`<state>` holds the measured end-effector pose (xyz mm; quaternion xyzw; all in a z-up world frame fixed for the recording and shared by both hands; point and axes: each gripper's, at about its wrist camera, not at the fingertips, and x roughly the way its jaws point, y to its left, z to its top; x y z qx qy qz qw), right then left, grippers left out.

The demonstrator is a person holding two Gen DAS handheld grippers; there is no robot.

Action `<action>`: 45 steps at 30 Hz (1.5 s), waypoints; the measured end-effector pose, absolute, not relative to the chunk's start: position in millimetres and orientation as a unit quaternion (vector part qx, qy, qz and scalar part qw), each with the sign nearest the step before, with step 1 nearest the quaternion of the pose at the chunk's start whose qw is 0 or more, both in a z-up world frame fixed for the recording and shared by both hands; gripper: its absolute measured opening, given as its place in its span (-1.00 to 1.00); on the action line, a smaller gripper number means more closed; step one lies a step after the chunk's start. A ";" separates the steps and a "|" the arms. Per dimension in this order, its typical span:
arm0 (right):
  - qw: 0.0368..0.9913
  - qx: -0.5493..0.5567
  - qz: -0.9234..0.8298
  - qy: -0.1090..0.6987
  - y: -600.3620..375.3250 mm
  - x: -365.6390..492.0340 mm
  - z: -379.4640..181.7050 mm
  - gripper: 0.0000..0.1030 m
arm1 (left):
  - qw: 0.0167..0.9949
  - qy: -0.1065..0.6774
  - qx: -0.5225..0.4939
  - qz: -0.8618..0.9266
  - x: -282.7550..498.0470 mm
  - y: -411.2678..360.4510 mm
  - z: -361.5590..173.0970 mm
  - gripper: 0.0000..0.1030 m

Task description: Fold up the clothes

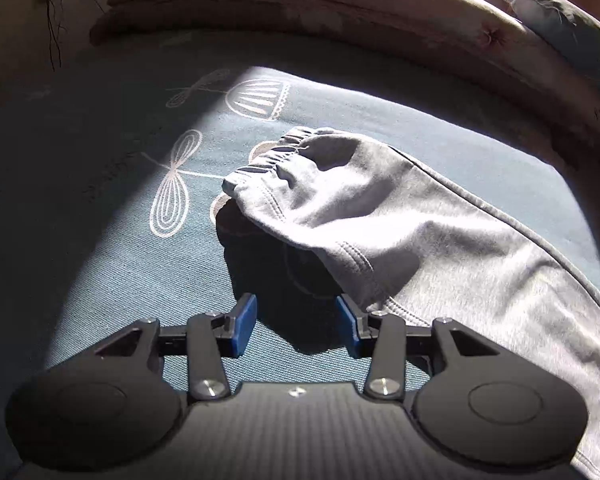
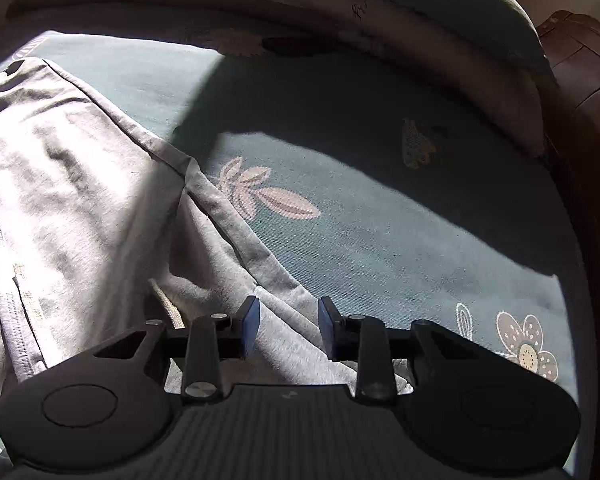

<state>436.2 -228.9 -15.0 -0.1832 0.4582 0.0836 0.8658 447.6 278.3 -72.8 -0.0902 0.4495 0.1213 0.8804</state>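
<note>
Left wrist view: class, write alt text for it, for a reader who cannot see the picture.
An open left gripper with blue pads hovers low over a teal bedsheet, just short of grey pants lying in sunlight. The pants' elastic cuff points away from the camera, with one edge lifted and casting a dark shadow. A pillow sits at the far right.
</note>
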 end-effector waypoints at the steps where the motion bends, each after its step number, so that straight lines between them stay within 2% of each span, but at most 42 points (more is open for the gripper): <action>1: 0.862 -0.197 0.092 0.458 -238.4 443.1 -20.4 -0.29 | 0.877 0.463 -0.077 0.104 441.1 266.5 -72.6 -0.02; 6: 0.827 -0.219 0.159 0.493 -265.1 473.8 -49.8 -0.27 | 0.855 0.518 -0.023 0.016 405.2 201.5 -69.4 0.04; 8: 0.820 -0.216 0.183 0.497 -267.1 481.3 -54.9 -0.24 | 0.852 0.524 -0.017 0.004 395.0 182.8 -67.6 0.17; 11: 0.814 -0.224 0.213 0.492 -263.2 489.5 -59.8 -0.12 | 0.845 0.535 -0.004 -0.012 381.4 155.6 -66.2 0.17; 21: 0.774 -0.136 0.296 0.542 -280.9 515.8 -80.9 -0.08 | 0.842 0.539 0.026 -0.013 366.8 118.2 -69.2 0.17; 22: 0.774 -0.133 0.297 0.544 -281.1 515.2 -79.9 -0.14 | 0.842 0.539 0.025 -0.012 366.6 117.2 -69.5 0.17; 23: 0.771 -0.137 0.299 0.545 -279.1 513.4 -77.6 -0.50 | 0.842 0.539 0.025 -0.011 366.5 116.2 -69.9 0.17; 24: 0.769 -0.145 0.303 0.544 -276.3 510.0 -74.9 -0.73 | 0.842 0.539 0.024 -0.010 366.3 115.2 -70.2 0.17; 26: 0.774 -0.175 0.298 0.530 -272.2 502.6 -68.7 -0.86 | 0.841 0.540 0.023 -0.009 366.4 114.4 -69.9 0.17; 32: 0.819 -0.202 0.208 0.495 -289.4 508.6 -48.9 -0.91 | 0.843 0.537 0.023 -0.013 363.0 115.5 -67.2 0.17; 35: 0.819 -0.229 0.144 0.506 -293.3 515.2 -64.0 -0.99 | 0.844 0.536 0.024 -0.015 360.6 116.4 -66.1 0.18; 36: 0.819 -0.226 0.128 0.512 -295.8 517.6 -69.1 -0.98 | 0.844 0.535 0.024 -0.016 359.8 116.7 -65.7 0.18; 38: 0.826 -0.204 0.109 0.514 -299.2 517.0 -68.2 -0.84 | 0.845 0.534 0.025 -0.017 358.3 117.3 -64.9 0.18; 45: 0.855 -0.140 0.122 0.484 -284.0 476.9 -30.8 -0.72 | 0.841 0.540 0.001 -0.018 347.2 125.7 -66.9 0.19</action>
